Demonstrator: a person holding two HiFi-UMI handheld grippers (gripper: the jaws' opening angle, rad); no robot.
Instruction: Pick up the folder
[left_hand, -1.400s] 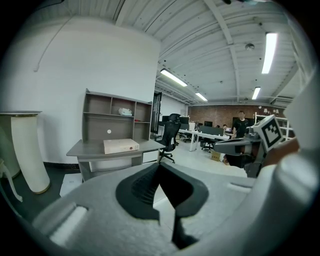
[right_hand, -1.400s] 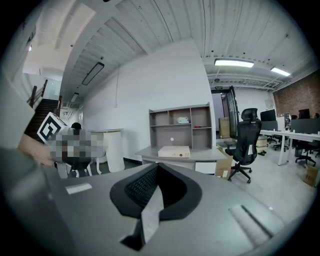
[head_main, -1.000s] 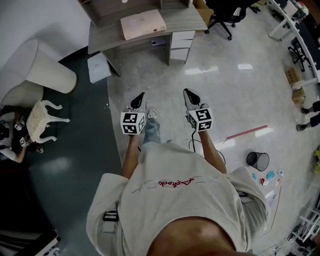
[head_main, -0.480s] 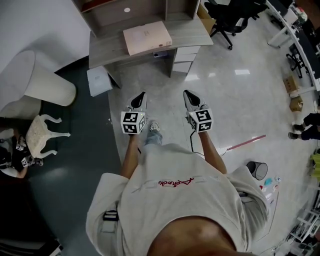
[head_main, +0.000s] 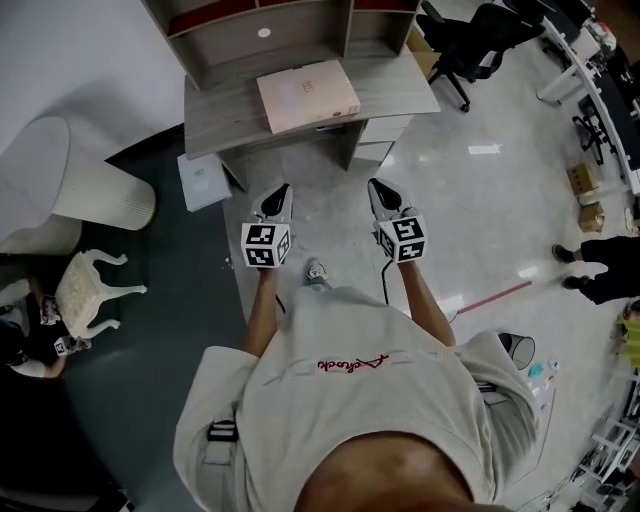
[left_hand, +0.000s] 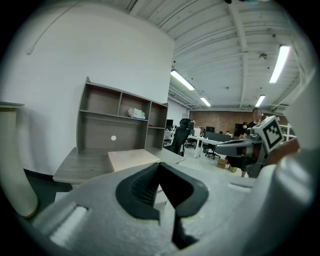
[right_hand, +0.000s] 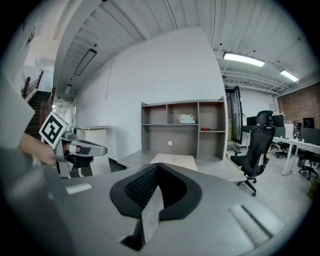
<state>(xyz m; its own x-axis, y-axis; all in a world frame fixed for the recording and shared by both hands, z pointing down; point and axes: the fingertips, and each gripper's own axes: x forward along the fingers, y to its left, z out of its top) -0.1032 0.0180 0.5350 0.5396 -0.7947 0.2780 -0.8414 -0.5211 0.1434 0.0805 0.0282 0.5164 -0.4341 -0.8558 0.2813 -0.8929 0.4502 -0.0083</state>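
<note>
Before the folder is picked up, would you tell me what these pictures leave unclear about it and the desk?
Folder print: too small, every view.
Folder's near edge: left gripper view, partly behind left gripper.
White shelf object: right gripper view, too small to identify.

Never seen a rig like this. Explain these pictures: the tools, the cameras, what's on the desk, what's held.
A person holds a two-jaw gripper in each hand: the left gripper and the right gripper, each bearing a marker cube. The top-down picture comes from a camera on the person's head; the other two come from cameras riding on each gripper, looking along its jaws. Ahead stands a grey wooden desk with shelves; a pale pink flat folder lies on it. Both grippers are shut and empty, short of the desk.
</note>
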